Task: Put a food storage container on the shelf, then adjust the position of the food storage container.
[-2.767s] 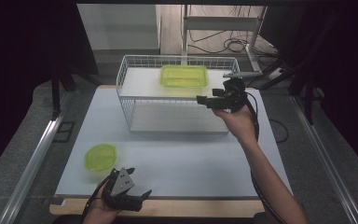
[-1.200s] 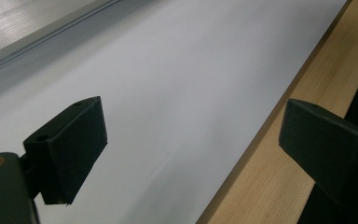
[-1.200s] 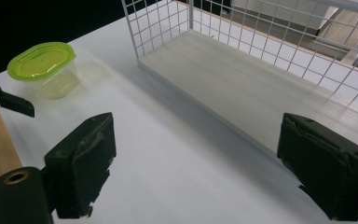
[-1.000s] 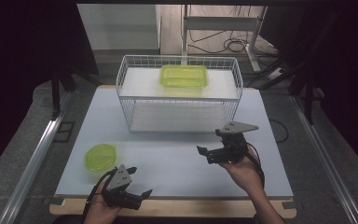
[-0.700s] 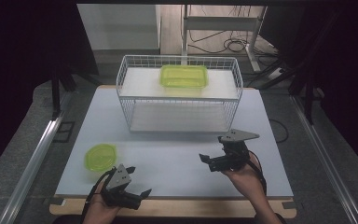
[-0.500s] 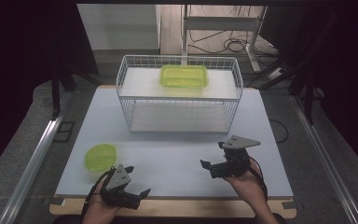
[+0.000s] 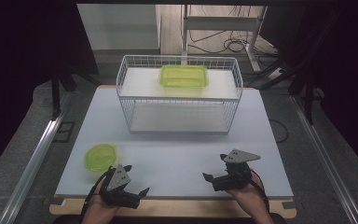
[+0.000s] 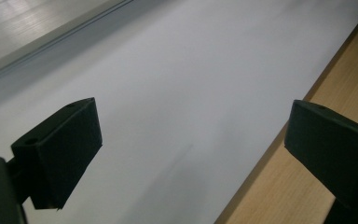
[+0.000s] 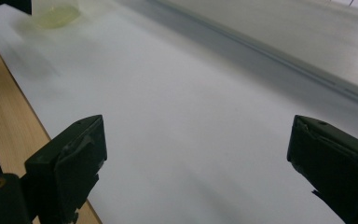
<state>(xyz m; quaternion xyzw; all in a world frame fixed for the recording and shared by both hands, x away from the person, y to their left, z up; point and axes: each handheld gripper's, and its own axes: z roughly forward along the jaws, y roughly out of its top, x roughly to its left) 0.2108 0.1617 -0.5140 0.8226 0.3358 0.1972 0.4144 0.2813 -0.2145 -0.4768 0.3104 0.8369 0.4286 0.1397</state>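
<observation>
Now the green lid (image 7: 99, 157) lies flat on the white board (image 7: 182, 154) in the lower left of the high view, just beside my left gripper (image 7: 131, 181) and a little above it in the frame. It is the nearest thing to my hands, so I take it as the thing to pick. My left gripper is wide and holds nothing; in the left gripper view I see bare board between the jaws, and the wooden edge (image 8: 307, 186) at the lower right. My right gripper (image 7: 216, 167) is in the lower right of the high view, well apart from the lid, also wide and holding nothing. In the right gripper view a pale green blur, I think the lid (image 9: 56, 14), sits in the upper left corner.

Farther up, in the upper middle of the high view, the wire basket (image 7: 126, 88) stands on the board, and the green box (image 7: 184, 76) rests on its upper shelf.

What can go wrong, I think: the lid is thin and flat, so a jaw may slide over it or push it away instead of gripping. My left gripper does not point at it now, so I must turn first. If the grip is only on the rim, the lid may tilt and drop on the way.
</observation>
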